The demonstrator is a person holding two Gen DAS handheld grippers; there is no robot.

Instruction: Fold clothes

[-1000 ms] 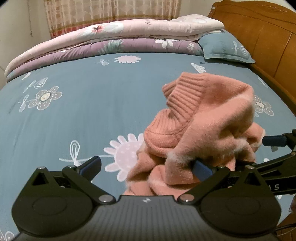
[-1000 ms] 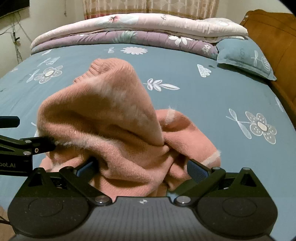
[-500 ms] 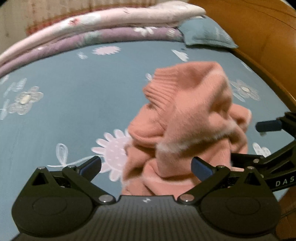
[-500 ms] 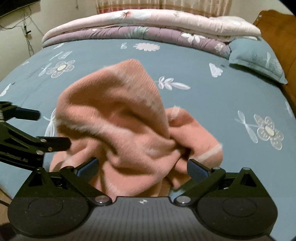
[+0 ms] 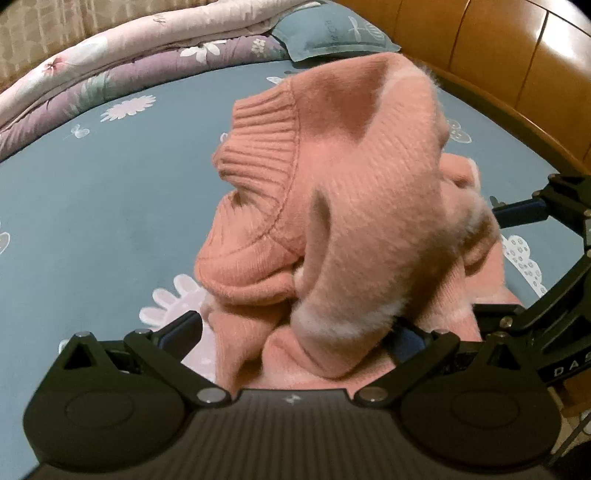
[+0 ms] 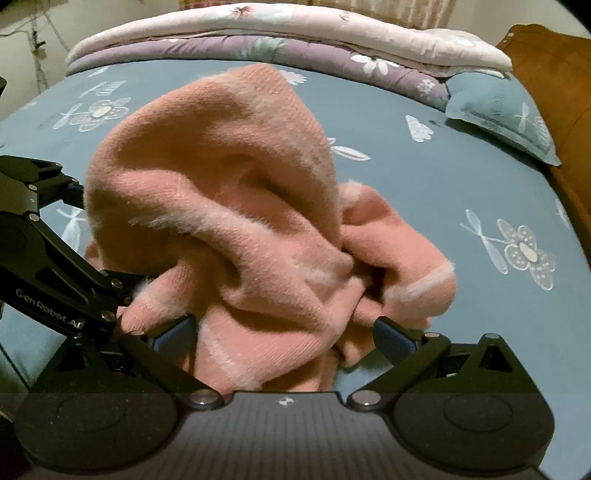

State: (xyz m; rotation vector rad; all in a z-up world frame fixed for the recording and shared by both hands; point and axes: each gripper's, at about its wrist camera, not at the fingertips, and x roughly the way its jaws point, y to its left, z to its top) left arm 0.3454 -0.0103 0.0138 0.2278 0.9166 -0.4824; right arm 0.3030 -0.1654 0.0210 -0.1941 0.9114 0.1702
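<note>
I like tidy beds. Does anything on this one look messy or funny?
Yes, the pink sweater. It sits in a crumpled heap on the blue bedsheet, bunched into a tall peak, not flat. The ribbed collar sticks up sideways. The quilts and pillow at the back look neat.

"GenRobot.AI" on left gripper (image 6: 74, 236) arm, "DAS" cut off on right gripper (image 5: 517, 258) arm

A salmon-pink knitted sweater (image 5: 354, 206) with fuzzy pale stripes sits bunched in a tall, crumpled heap on the blue flowered bed (image 5: 92, 221). Its ribbed collar (image 5: 266, 144) faces left in the left wrist view; a striped fold trails right in the other.
</note>
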